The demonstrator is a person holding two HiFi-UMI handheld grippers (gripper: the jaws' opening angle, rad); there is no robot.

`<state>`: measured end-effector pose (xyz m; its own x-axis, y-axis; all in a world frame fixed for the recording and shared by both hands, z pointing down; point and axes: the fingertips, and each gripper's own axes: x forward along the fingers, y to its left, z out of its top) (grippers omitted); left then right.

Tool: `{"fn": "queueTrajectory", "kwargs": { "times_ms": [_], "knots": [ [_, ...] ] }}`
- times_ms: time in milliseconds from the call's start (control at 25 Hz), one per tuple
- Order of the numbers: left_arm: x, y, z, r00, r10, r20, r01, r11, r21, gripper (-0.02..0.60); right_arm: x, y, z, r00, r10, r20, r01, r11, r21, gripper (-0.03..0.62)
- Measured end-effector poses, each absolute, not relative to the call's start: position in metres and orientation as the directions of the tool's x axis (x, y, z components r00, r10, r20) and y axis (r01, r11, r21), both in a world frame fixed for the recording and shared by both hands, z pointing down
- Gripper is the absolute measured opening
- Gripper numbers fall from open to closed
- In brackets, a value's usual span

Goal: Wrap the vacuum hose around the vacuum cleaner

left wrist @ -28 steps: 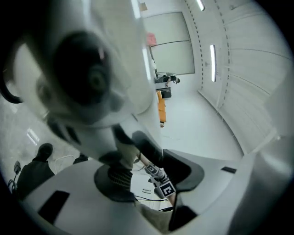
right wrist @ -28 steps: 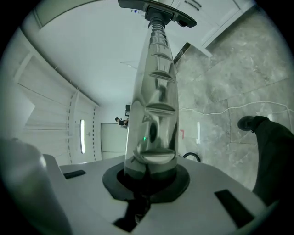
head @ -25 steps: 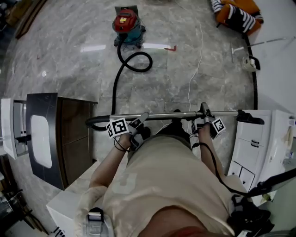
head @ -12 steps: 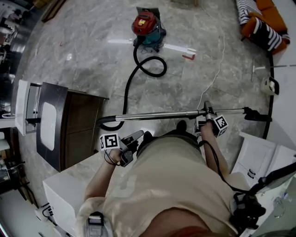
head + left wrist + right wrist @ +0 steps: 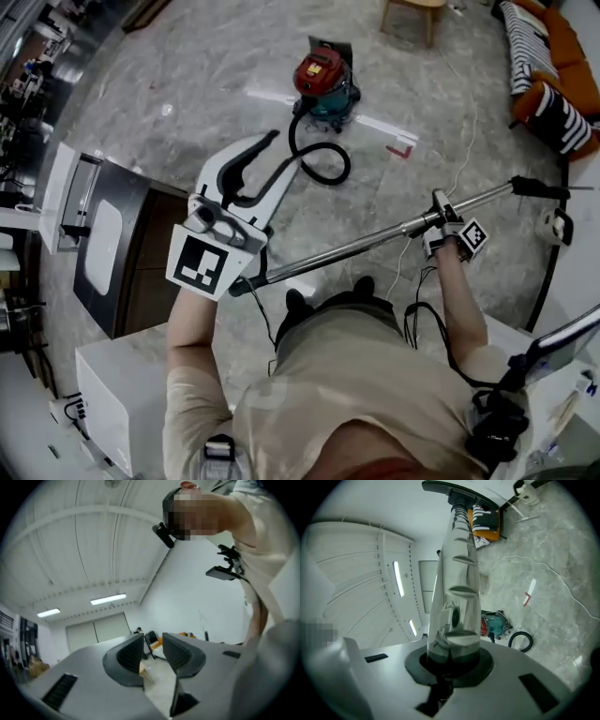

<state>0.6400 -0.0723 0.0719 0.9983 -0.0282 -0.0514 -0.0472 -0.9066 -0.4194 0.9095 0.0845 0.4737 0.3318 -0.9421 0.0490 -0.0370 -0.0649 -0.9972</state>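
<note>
Starting close to your body, your right gripper [image 5: 448, 228] has its jaws pressed tight on the vacuum's shiny metal tube [image 5: 347, 251] — the right gripper view shows the tube rising straight out from between them. The tube slants across in front of you, with its dark handle end [image 5: 242, 285] low by your left arm and its floor head [image 5: 539, 190] out to your right, over the grey marble floor [image 5: 187, 84].

Your left gripper [image 5: 253, 164] is held up near the head camera, so its marker cube [image 5: 202, 262] looks large in the head view. Its jaws are spread and have just been closing, and they pinch nothing — only the room shows between them.

Further out, the black hose [image 5: 323, 169] lies in a loose loop on the floor, just in front of the vacuum cleaner [image 5: 323, 80]. It is not wrapped around it. Part of the hose's run back to the tube is hidden behind your left gripper. The vacuum cleaner, with its red top and teal body, stands upright and well apart from you. Beyond it sit a wooden stool [image 5: 412, 9] and, far right, a sofa [image 5: 553, 56] with striped cushions.
</note>
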Motion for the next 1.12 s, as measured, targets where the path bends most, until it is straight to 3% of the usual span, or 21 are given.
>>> {"fn": "queueTrajectory", "kwargs": {
  "times_ms": [80, 160, 240, 520, 720, 920, 1120],
  "knots": [
    [0.666, -0.092, 0.008, 0.963, -0.105, -0.250, -0.209, -0.874, -0.439, 0.119, 0.923, 0.066, 0.452, 0.280, -0.960, 0.010, -0.104, -0.041, -0.994, 0.017],
    [0.680, -0.107, -0.037, 0.902, -0.168, -0.397, -0.320, -0.878, -0.355, 0.059, 0.925, 0.048, 0.430, 0.225, -0.974, -0.039, -0.162, 0.002, -0.987, 0.017],
    [0.686, -0.116, -0.044, 0.886, -0.202, -0.418, -0.316, -0.921, -0.226, 0.008, 0.915, 0.033, 0.409, 0.156, -0.983, -0.096, -0.204, 0.063, -0.977, 0.017],
    [0.678, -0.061, 0.126, 0.998, 0.047, 0.048, 0.045, -0.999, 0.031, 0.008, 0.873, 0.001, 0.356, -0.070, -0.959, -0.274, -0.246, 0.283, -0.927, 0.017],
    [0.676, -0.016, 0.206, 0.942, 0.280, 0.186, 0.211, -0.924, 0.318, 0.008, 0.869, -0.026, 0.354, -0.155, -0.960, -0.234, -0.297, 0.271, -0.916, 0.017],
    [0.692, -0.016, 0.274, 0.897, 0.282, 0.340, 0.189, -0.940, 0.283, 0.008, 0.856, -0.056, 0.356, -0.231, -0.951, -0.208, -0.314, 0.275, -0.909, 0.018],
    [0.716, -0.044, 0.301, 0.900, 0.316, 0.301, 0.187, -0.902, 0.389, 0.008, 0.868, -0.098, 0.358, -0.241, -0.954, -0.181, -0.317, 0.253, -0.914, 0.017]
  ]
}}
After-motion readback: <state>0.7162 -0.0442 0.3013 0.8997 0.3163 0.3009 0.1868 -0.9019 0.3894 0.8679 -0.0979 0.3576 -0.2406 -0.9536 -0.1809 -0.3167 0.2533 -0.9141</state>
